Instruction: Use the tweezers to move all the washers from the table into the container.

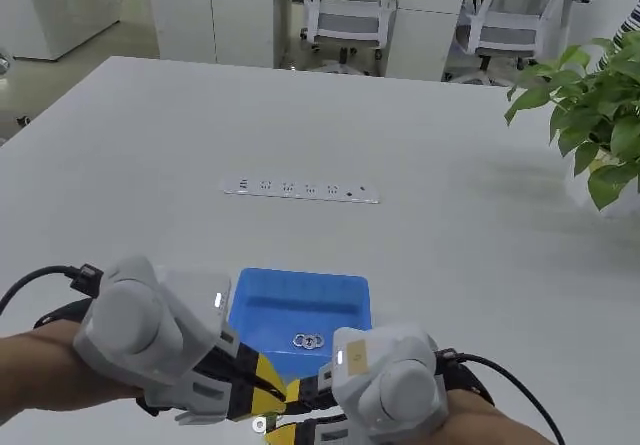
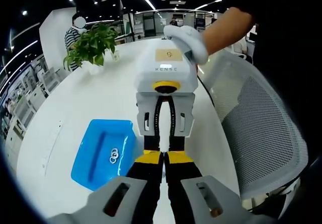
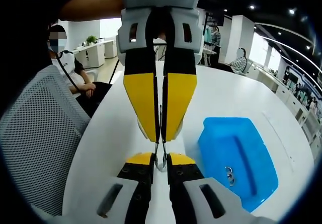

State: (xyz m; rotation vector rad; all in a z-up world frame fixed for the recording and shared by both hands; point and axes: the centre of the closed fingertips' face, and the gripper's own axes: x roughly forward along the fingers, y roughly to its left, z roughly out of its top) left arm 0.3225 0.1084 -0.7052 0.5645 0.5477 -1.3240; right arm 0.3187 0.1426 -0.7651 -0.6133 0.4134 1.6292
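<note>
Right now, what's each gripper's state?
Left tongs: shut on the tweezers.
Right tongs: shut on the same tweezers.

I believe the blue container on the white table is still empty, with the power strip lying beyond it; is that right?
Not quite: the blue container is not empty. The head view shows a few washers lying in it. The rest holds: it sits on the white table, with the power strip lying beyond it.
</note>
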